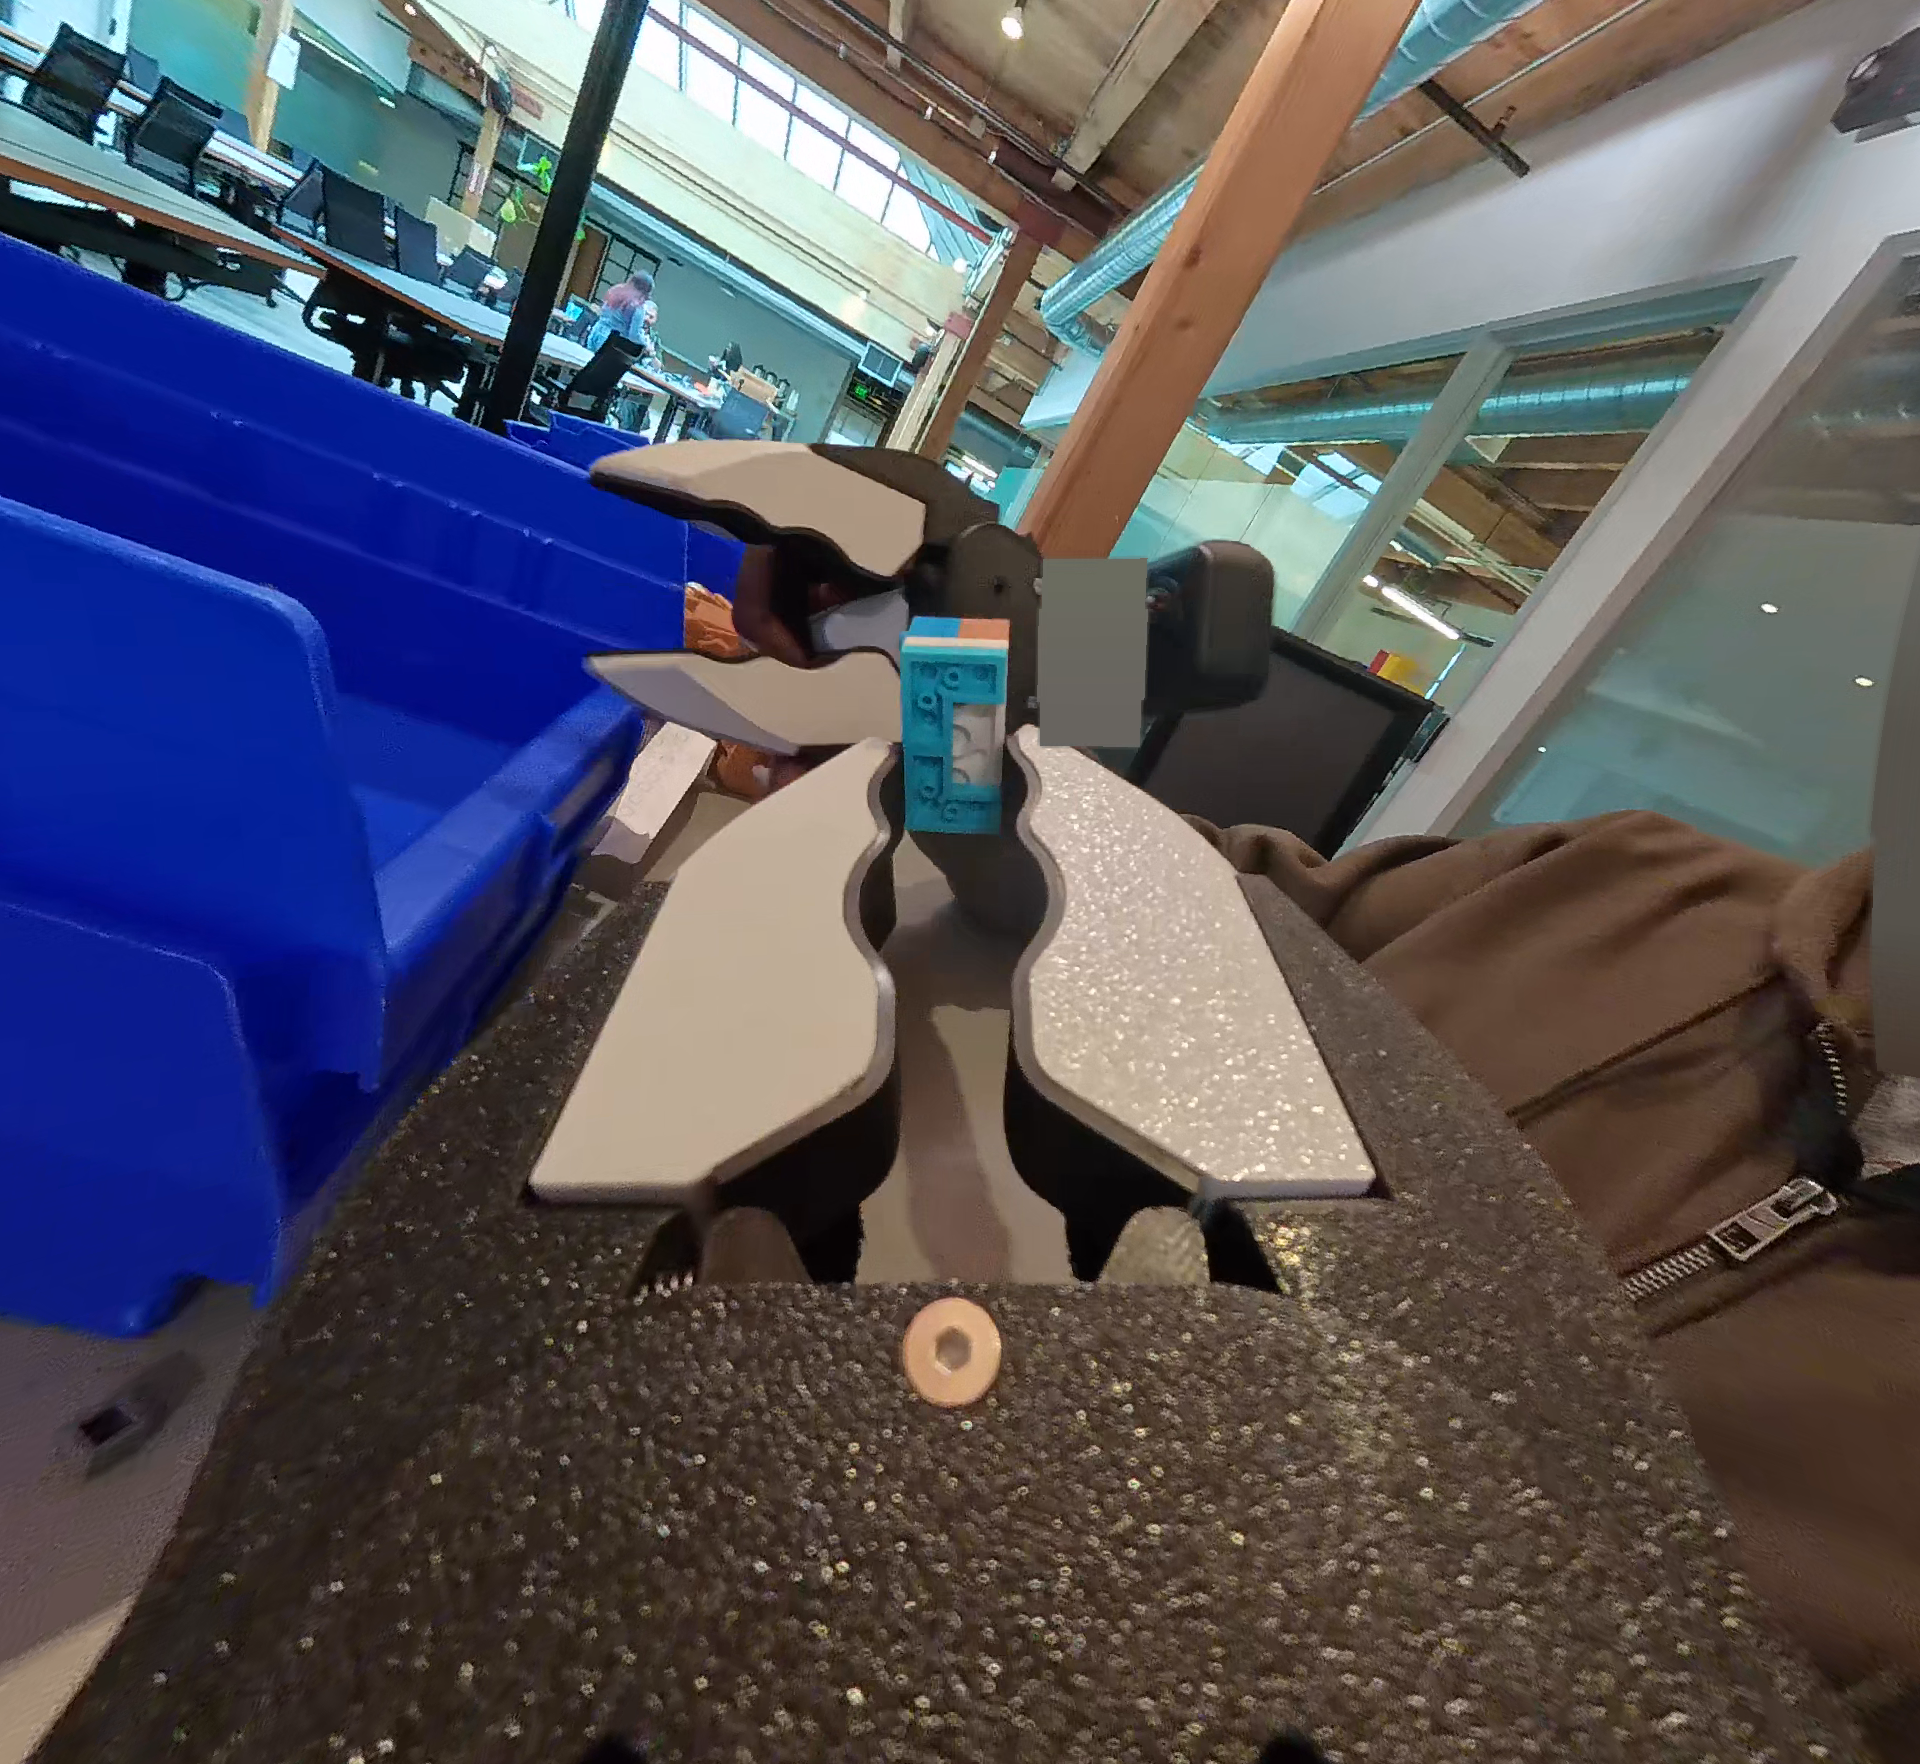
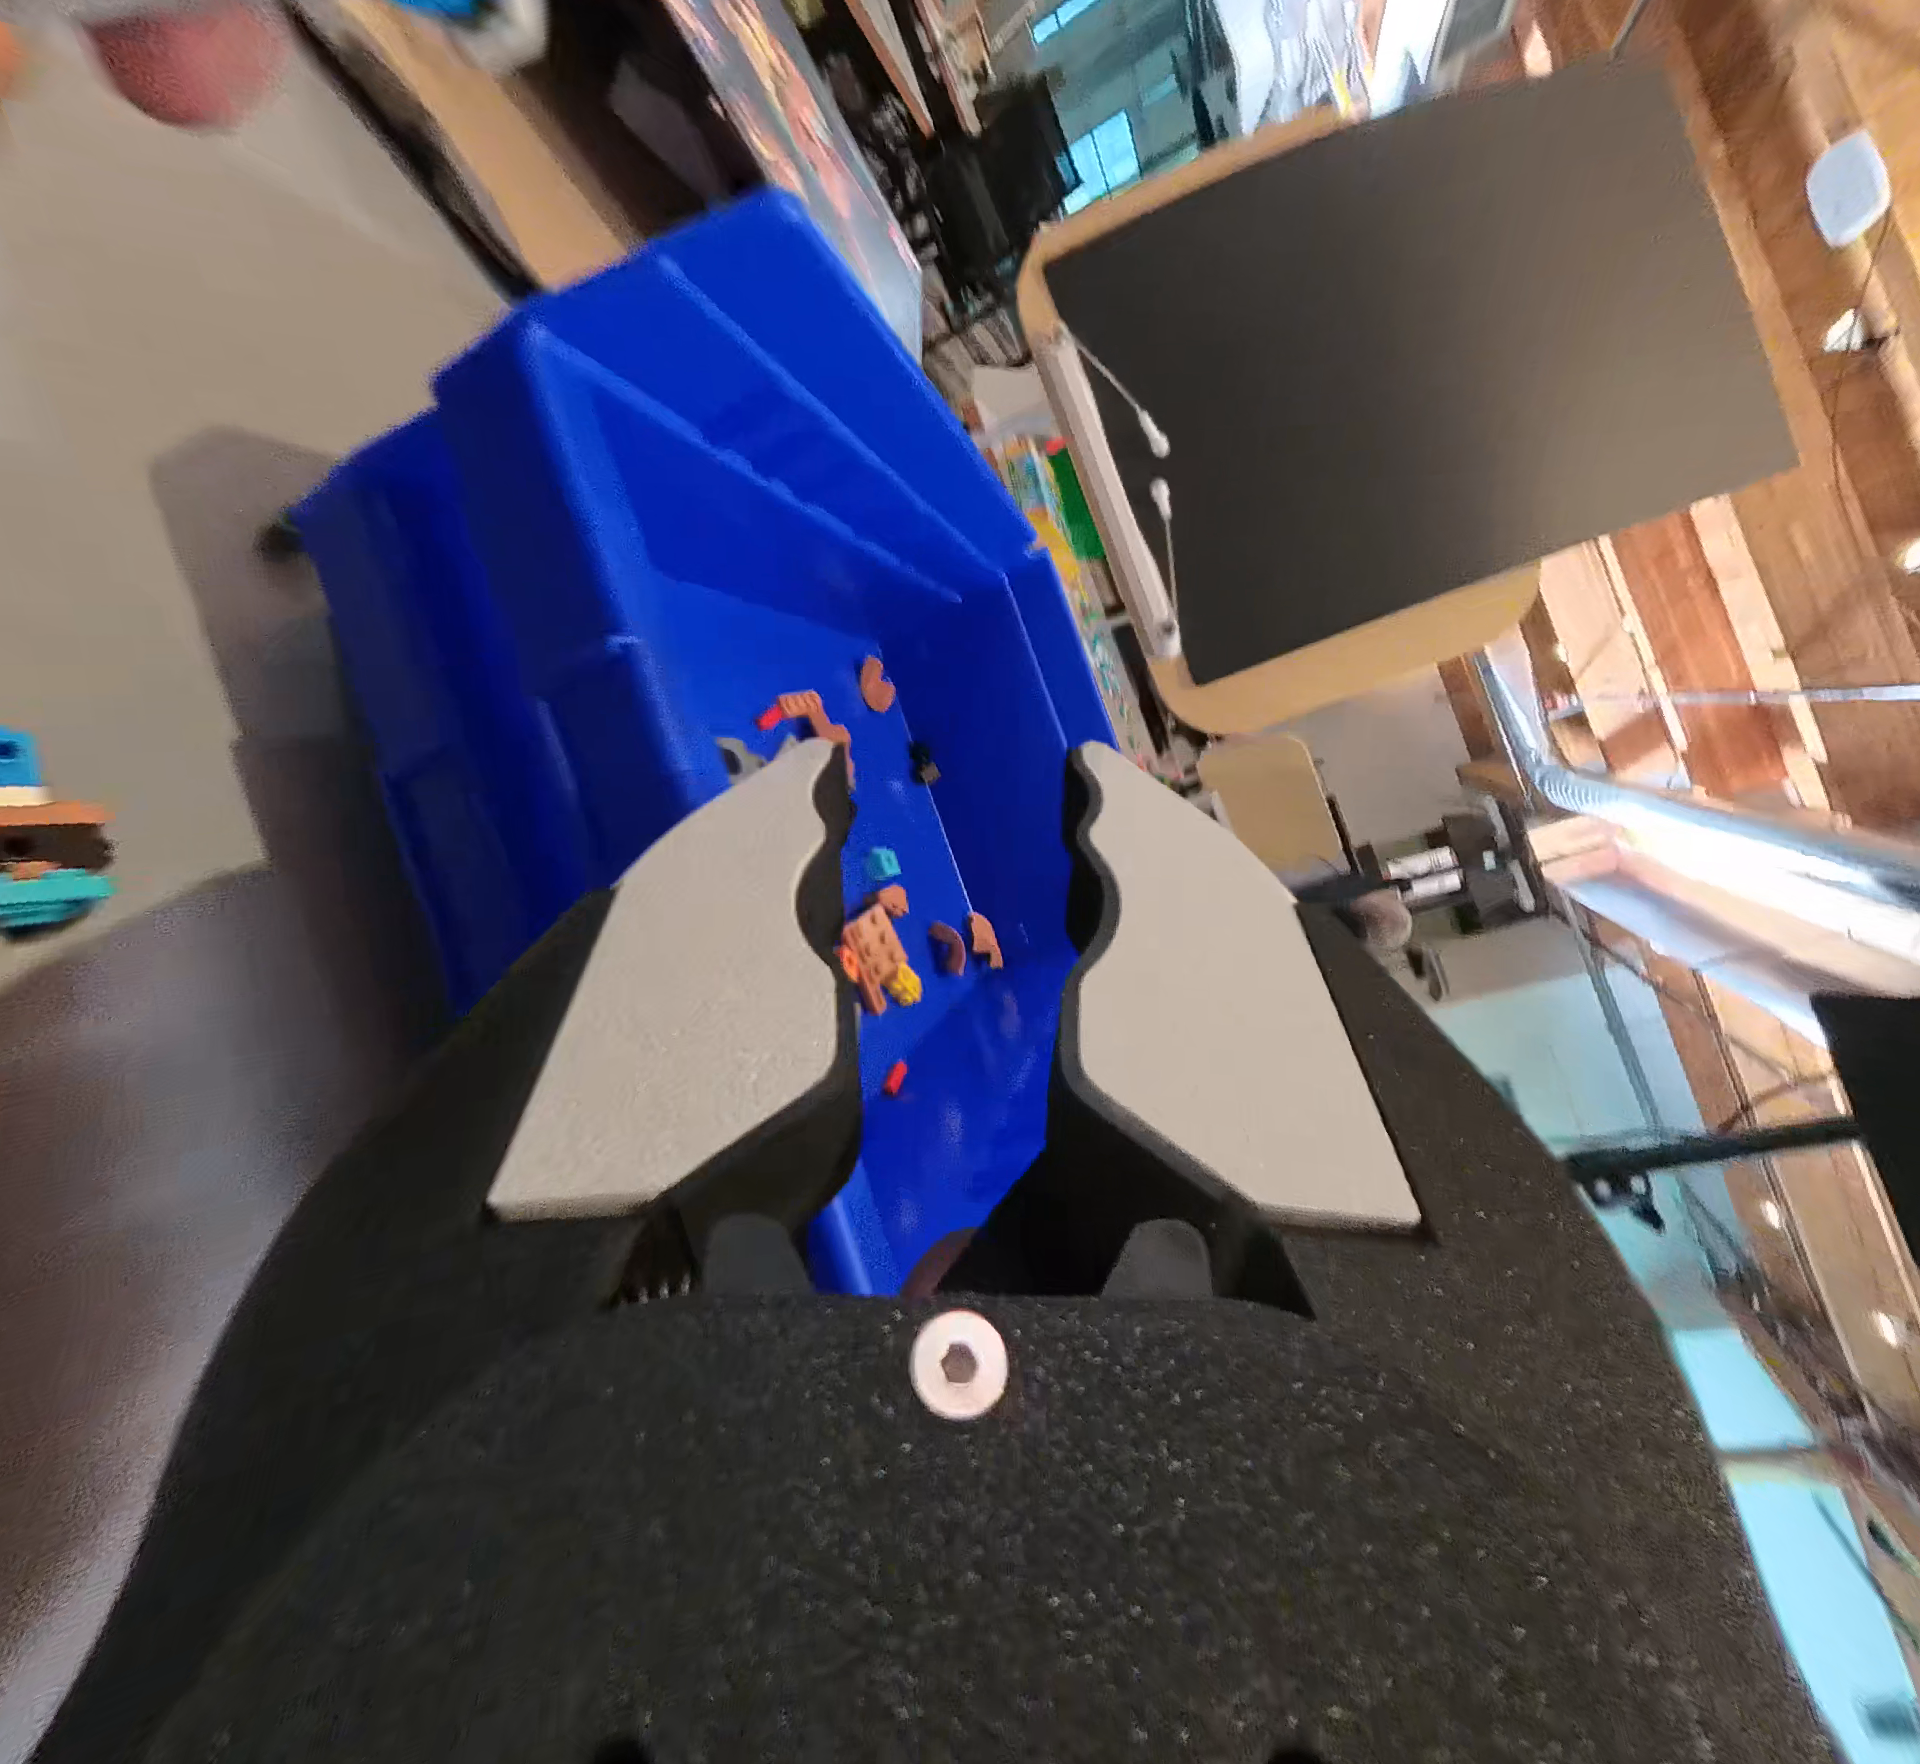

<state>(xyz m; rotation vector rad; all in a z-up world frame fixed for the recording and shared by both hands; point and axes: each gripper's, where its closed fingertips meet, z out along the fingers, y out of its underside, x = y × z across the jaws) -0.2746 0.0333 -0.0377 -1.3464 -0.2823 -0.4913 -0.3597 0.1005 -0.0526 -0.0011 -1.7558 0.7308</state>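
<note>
The left tongs (image 1: 954,758) were clamped on a small toy-brick assembly (image 1: 935,706), held up in the air off the counter. The assembly stood on end between the tips: a turquoise plate with its hollow, tubed underside facing the camera, white pieces set in its recess, and thin blue and orange layers along its top edge. The right tongs (image 2: 956,758) were apart and held nothing. They hovered over the open mouth of a blue plastic bin (image 2: 623,519), and in the left wrist view they lay just beyond the held assembly, apparently apart from it. On the bin's floor a scatter of loose bricks (image 2: 878,956) lay well apart from one another, mostly orange and brown, some curved, with one turquoise, one yellow and a few tiny red bits; the right tongs touched none of them. The bin was hard, glossy moulded plastic with stepped, ribbed walls, and more blue bins (image 1: 208,779) of the same make stood in a row at the left gripper's left. Both tongs had smooth, matt grey faces with wavy inner edges, set in a black, grainy, speckled body with a single bolt. The counter (image 2: 156,312) was plain pale grey. A brown jacket sleeve (image 1: 1558,987) with a metal zip lay to the right of the left tongs.
</note>
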